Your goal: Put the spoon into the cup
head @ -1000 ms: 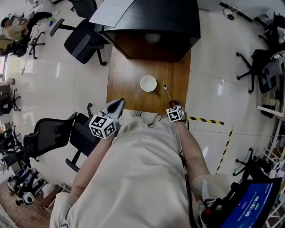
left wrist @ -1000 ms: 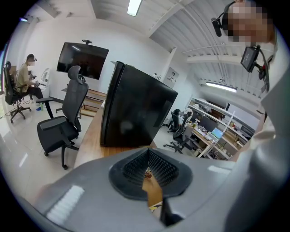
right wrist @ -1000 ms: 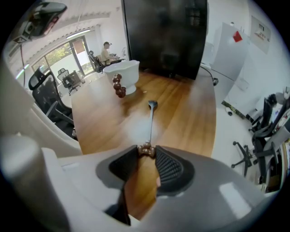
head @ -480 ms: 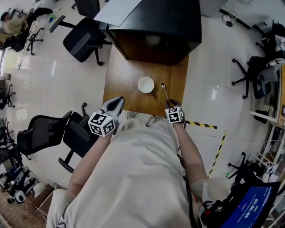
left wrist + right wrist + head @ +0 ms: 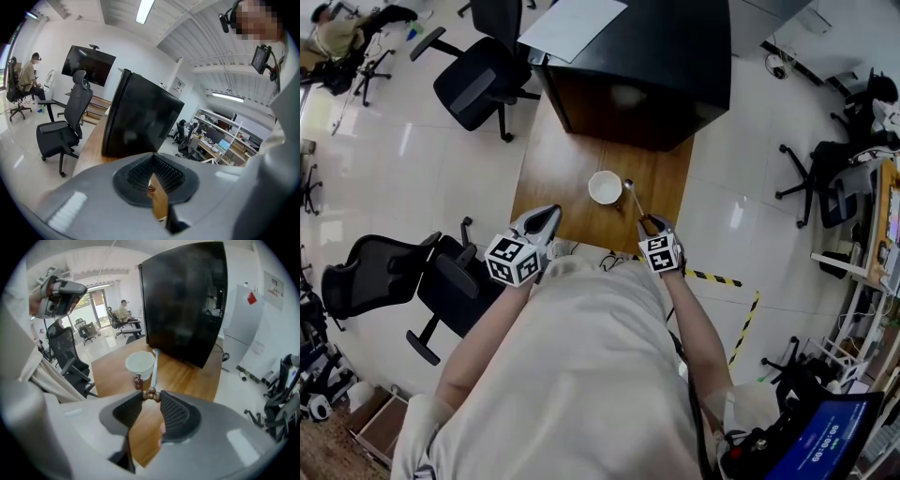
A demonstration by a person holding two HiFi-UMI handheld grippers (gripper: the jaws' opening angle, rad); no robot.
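The left gripper [image 5: 546, 217], smooth grey with ribbed black pads and a black-and-white marker cube, had its jaws pressed together on nothing by the wooden table's [image 5: 553, 178] near edge. Right of it, the round white cup [image 5: 606, 187] stood on the table. The slim silvery spoon [image 5: 631, 194] was pinched at its brown beaded handle end by the right gripper [image 5: 649, 222], its bowl just beside the cup's rim
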